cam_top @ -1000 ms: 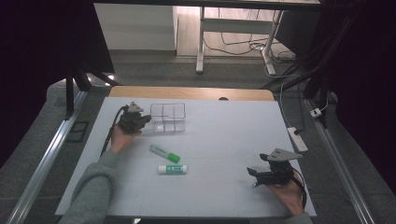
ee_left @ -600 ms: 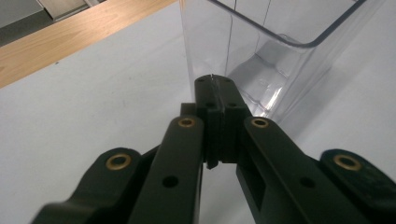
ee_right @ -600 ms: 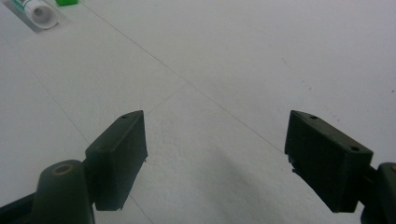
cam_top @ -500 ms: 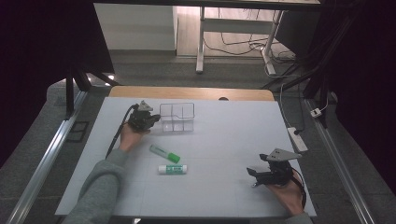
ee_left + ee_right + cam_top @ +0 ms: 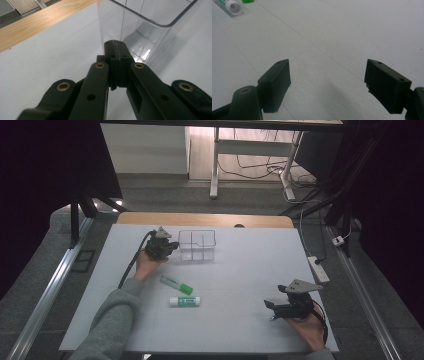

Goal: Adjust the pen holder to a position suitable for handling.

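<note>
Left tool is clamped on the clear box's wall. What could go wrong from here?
1. The left tool pinches only a thin wall near a corner of the clear box; pulled hard, the box may slip out, tip or flex.
2. The slanted tube and the level tube lie loose just in front of the box; dragging it toward the person could knock them off line.

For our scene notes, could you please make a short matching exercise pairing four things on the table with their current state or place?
Things:
1. left gripper
2. right gripper
3. clear divided box
4. two green-and-white tubes

States:
a. jaws wide apart over bare tabletop
b. lying flat in mid-table
c. jaws shut, tips at the box's corner
d. upright near the far edge

Pairs: 1-c, 2-a, 3-d, 4-b
</note>
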